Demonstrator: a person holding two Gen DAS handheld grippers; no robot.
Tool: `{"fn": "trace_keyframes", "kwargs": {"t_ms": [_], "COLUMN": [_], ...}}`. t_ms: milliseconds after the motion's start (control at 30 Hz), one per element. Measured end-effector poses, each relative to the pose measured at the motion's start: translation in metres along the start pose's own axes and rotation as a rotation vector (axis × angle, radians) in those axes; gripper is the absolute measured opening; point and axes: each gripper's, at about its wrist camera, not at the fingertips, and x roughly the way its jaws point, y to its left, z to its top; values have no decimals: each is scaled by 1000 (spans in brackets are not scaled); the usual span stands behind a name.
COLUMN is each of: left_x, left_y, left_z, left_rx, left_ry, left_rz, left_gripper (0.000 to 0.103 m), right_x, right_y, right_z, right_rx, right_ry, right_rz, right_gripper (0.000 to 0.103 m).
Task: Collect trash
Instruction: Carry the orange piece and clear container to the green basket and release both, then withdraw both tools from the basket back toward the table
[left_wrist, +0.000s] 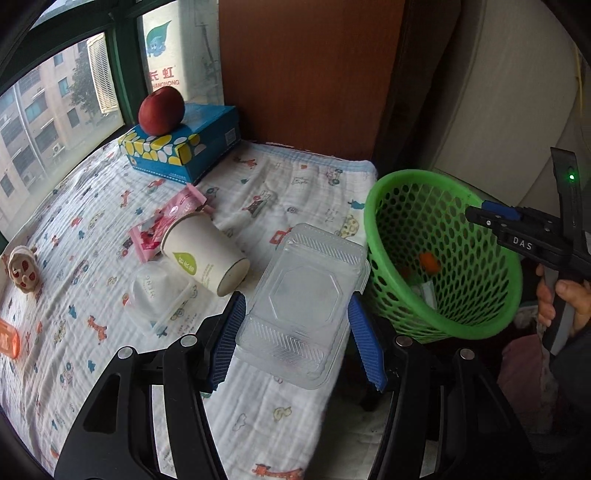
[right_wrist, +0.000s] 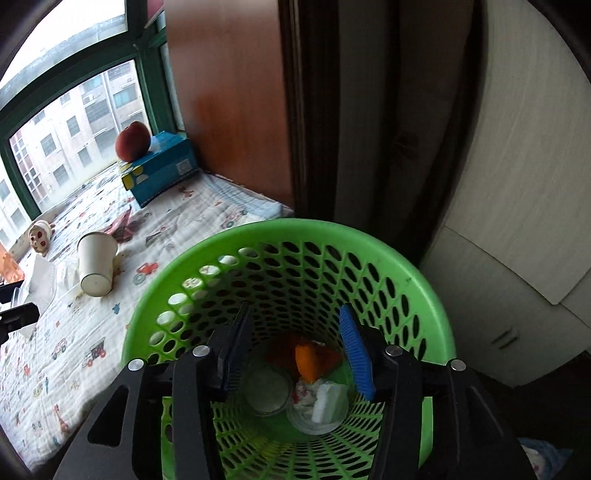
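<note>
Left wrist view gives us the broadest ground first: the patterned cloth (left_wrist: 110, 229) over the sill, then the green basket (left_wrist: 402, 184) tilted beside its right edge. Next in size, the clear clamshell box (left_wrist: 306, 295) lies at the cloth's edge, close to the basket, with our left gripper (left_wrist: 295, 339) spread around it, a blue pad on either side. We cannot tell whether the pads touch it yet. Smaller again, the paper cup (left_wrist: 207, 254) lies on its side, with the pink wrapper (left_wrist: 166, 221) behind and a small clear tub (left_wrist: 159, 295) in front.

Our right gripper (right_wrist: 295, 347) stands open and empty over the basket's mouth; how the basket is held up we cannot see.

We judge the step to be picking up the clamshell. Next calls for closing gently, since thin plastic should flex, then carrying it across into the basket.

Inside the basket we make out something orange (right_wrist: 308, 362), white scraps and round clear lids, but not what they are. The cloth's far left is cut off.
</note>
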Motion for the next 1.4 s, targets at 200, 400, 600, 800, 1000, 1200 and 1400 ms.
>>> {"fn": "trace_keyframes", "kwargs": {"t_ms": [200,400,600,800,1000,1200,1400], "left_x": [15,34,55,73,84,84,76], "left_y": [-36,-73,-106,-133,-147,-149,-143], "left_z": [20,33,38,37,35,35,33], "left_rx": [45,86,103,122,127,107,95], "left_ry": [12,38,77,120,150,152,126], "left_rz": [-28,-59,-85,-107,-116,-131,-116], "left_gripper": [57,57,57,57,59,69,71], "right_x": [-11,-27,-42,-49,-53,-53,-56], "right_y": [-26,-43,-56,-63,-68,-69,-62], "right_z": [-7,-16,-25,-31,-34,-37,-38], "right_rx": [55,84,110,128,139,143,141], "right_ry": [-20,-35,-52,-59,-64,-62,-61], "right_rz": [3,10,21,33,38,41,55], "right_gripper": [51,60,64,67,68,69,70]}}
